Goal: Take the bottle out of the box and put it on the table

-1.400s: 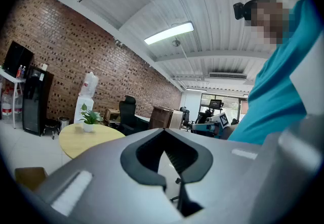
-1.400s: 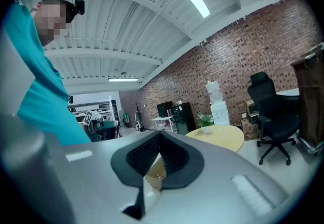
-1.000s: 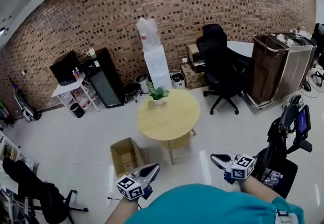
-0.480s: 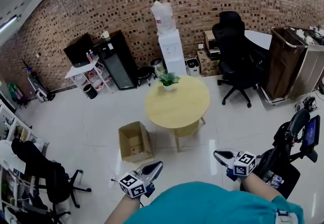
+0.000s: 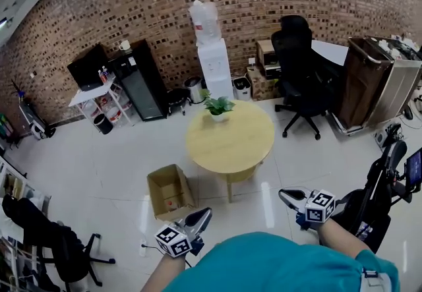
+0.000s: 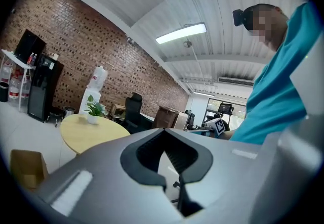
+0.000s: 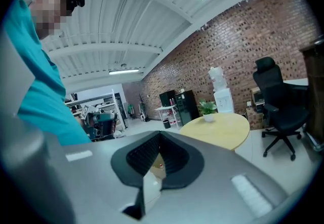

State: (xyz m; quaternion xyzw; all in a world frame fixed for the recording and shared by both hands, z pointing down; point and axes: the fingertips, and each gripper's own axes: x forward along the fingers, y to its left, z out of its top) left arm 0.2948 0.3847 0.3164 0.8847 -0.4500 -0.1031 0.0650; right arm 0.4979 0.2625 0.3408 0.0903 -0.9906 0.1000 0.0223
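Note:
An open cardboard box stands on the white floor, left of a round wooden table that bears a small potted plant. Something small and red shows inside the box; I cannot make out a bottle. My left gripper is shut and empty, held low in front of my body, just right of the box and nearer to me. My right gripper is also shut and empty, off the table's near right side. The left gripper view shows the box and table beyond the shut left gripper.
A water dispenser, a black fridge and a white shelf cart line the brick wall. A black office chair and a brown cabinet stand at the right. Another chair is at the near left, an exercise machine at the near right.
The whole room has shifted in the head view, right then partly back. Both grippers stay shut and empty and sit a little further right in the picture.

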